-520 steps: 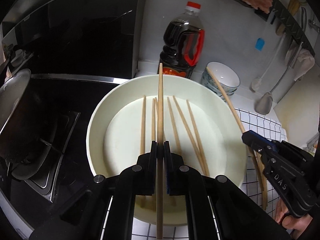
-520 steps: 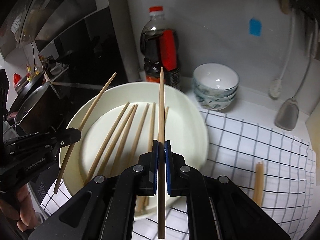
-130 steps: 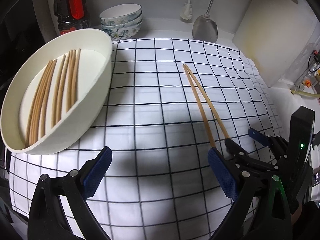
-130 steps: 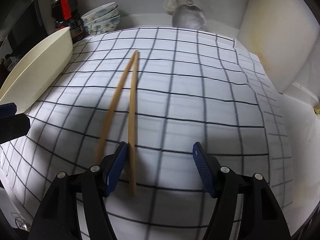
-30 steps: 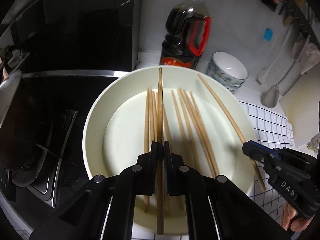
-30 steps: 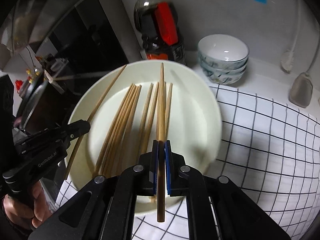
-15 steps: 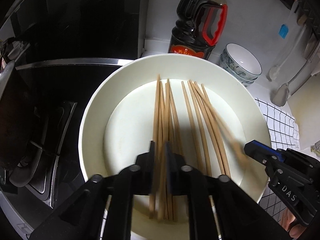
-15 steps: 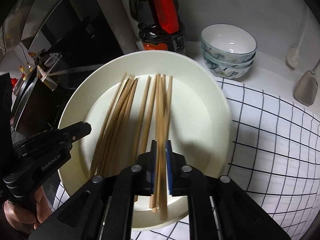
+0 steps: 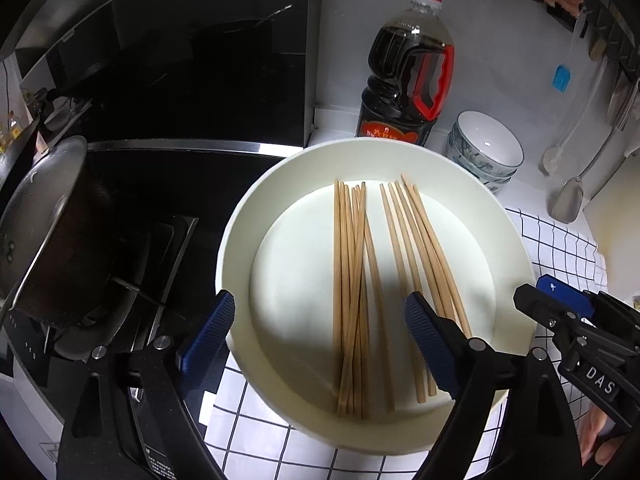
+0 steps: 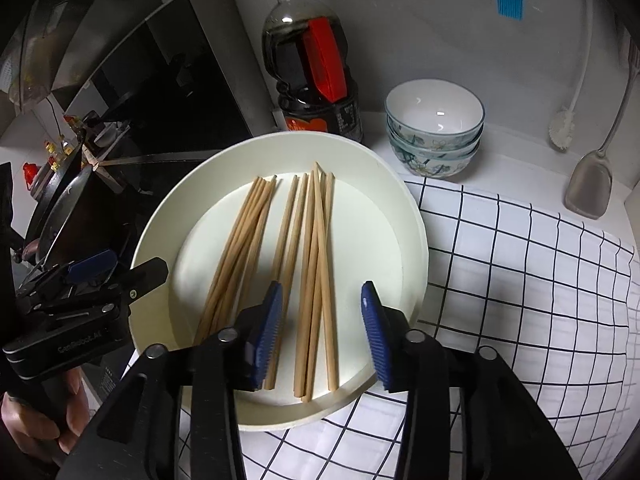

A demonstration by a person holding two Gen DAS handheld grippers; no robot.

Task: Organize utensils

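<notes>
A wide cream bowl point(image 9: 240, 240) sits at the left edge of the checked cloth; it also shows in the right wrist view point(image 10: 412, 216). Several wooden chopsticks point(image 9: 352, 280) lie in it in two loose bundles, also seen in the right wrist view point(image 10: 316, 248). My left gripper point(image 9: 320, 332) is open and empty above the bowl's near side. My right gripper point(image 10: 322, 328) is open and empty above the bowl's near right part. Each gripper shows in the other's view: the right one point(image 9: 560, 312) and the left one point(image 10: 108, 272).
A dark soy sauce bottle point(image 9: 408, 72) and stacked patterned bowls point(image 9: 484, 152) stand behind the big bowl. A black stove with a pan point(image 9: 44, 220) is at the left. A metal spatula point(image 10: 588, 188) and brush hang on the wall. The checked cloth point(image 10: 520, 280) stretches right.
Both grippers have opened and let go of their chopsticks, which now lie in the bowl with the others. Both grippers have drawn back a little.
</notes>
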